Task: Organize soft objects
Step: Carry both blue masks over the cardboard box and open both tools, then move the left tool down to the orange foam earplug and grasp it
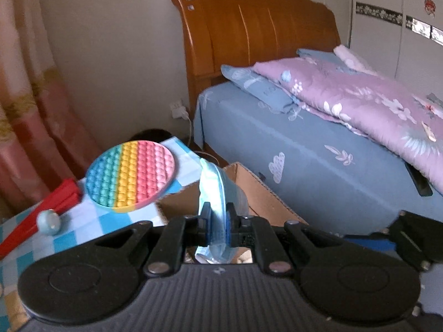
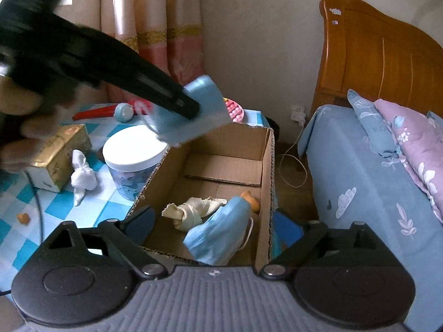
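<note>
left gripper [image 1: 217,222] clamped on blue mask [image 1: 218,191], hangs over cardboard box [image 2: 265,166]; right gripper [image 2: 213,221] jaws apart, empty, nearer box

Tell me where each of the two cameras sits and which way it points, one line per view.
Left wrist: sits behind the left gripper, facing the bed and the table's edge; its own fingers pinch a blue face mask above the cardboard box.
Right wrist: sits behind the right gripper, tilted down into the cardboard box; its open fingers show, as does the left gripper holding the mask, with the person's hand.
Shared: box, bed, mask, round pop toy.
</note>
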`<state>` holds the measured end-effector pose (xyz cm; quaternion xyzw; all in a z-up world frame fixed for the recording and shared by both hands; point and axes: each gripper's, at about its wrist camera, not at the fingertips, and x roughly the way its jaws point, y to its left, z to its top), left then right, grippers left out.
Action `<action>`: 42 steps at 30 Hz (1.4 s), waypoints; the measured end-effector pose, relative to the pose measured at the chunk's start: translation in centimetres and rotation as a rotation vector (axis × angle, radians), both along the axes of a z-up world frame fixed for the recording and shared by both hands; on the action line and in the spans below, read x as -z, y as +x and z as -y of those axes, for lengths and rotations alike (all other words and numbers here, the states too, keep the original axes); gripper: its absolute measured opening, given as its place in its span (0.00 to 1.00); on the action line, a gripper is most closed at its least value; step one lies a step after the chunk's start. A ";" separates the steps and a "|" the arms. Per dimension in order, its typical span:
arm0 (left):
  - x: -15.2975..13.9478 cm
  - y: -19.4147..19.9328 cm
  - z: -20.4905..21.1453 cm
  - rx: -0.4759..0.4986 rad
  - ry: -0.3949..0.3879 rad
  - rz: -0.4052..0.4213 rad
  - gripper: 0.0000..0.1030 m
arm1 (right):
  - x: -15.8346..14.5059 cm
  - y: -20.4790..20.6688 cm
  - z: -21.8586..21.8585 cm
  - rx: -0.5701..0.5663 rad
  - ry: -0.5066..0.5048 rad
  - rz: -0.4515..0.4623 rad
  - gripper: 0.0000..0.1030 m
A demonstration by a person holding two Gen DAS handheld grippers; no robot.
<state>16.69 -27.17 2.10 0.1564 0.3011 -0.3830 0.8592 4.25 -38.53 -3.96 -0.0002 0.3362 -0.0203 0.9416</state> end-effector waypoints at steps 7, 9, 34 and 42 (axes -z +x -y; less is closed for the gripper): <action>1.3 0.6 1.1 -0.034 0.024 -0.021 0.89 | -1.2 -1.3 0.1 0.002 0.037 0.023 1.00; 0.9 0.4 0.3 -0.040 0.007 -0.027 0.89 | -1.4 -1.6 0.0 0.001 0.056 0.014 1.00; -3.5 -8.7 -18.1 -0.341 -0.025 0.103 0.99 | -3.3 -6.0 -9.7 -0.167 0.001 0.025 1.00; 3.0 -9.6 -22.1 -0.549 0.023 0.043 0.99 | -1.8 -5.3 -12.3 -0.212 -0.071 -0.017 1.00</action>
